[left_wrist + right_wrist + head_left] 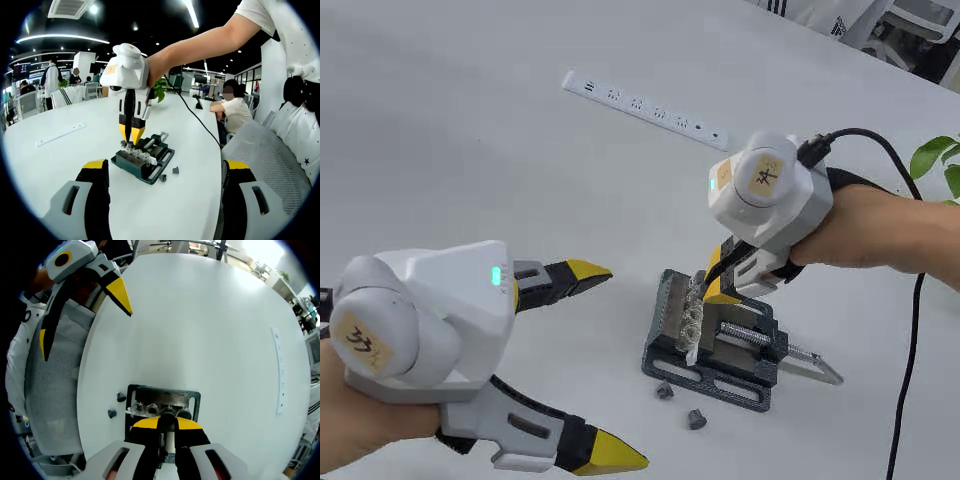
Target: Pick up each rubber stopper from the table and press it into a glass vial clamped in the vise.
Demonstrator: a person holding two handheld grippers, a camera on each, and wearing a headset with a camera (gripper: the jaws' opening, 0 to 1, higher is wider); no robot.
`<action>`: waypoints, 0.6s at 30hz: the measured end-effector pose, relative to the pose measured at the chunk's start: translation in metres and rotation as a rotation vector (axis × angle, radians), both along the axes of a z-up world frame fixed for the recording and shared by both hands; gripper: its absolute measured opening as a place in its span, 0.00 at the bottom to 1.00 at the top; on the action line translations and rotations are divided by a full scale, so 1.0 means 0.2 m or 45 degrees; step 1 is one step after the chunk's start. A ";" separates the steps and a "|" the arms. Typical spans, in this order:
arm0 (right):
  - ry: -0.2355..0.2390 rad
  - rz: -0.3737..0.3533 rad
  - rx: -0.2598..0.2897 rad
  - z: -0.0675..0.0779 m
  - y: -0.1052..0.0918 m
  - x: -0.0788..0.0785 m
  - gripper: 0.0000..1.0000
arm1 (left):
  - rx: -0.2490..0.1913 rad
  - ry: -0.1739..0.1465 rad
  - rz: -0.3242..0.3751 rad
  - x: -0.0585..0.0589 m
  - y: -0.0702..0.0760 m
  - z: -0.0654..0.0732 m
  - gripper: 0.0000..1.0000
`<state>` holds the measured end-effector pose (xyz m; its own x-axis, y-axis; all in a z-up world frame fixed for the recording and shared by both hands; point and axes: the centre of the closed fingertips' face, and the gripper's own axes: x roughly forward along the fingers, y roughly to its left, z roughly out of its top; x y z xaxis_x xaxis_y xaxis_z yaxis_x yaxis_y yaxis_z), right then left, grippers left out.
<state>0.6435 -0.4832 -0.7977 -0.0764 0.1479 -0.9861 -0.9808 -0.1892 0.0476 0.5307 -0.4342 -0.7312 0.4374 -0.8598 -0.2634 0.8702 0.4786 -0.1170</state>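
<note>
The right tool (167, 423) is closed on a dark rubber stopper (168, 413) over the vials (692, 320) clamped in the vise (740, 372), near the desk's front edge. The left tool (608, 366) is held wide open, empty. If pressed off-centre, the stopper could be skewed or the vials cracked.

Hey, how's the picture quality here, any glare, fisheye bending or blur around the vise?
Head view: even light, soft shadows, vise sharp. Left gripper view: fisheye curves the table edge, ceiling lights flare, right tool crisp. Right gripper view: blown-out glare at top right, table rim bulges.
</note>
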 end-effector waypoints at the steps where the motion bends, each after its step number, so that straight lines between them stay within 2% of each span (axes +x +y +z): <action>1: 0.002 -0.005 -0.001 0.00 0.00 0.00 0.05 | -0.003 0.002 0.001 0.00 0.00 0.00 0.94; 18: 0.005 -0.001 -0.010 0.00 0.00 0.00 0.05 | -0.015 0.002 -0.002 0.00 -0.01 0.00 0.94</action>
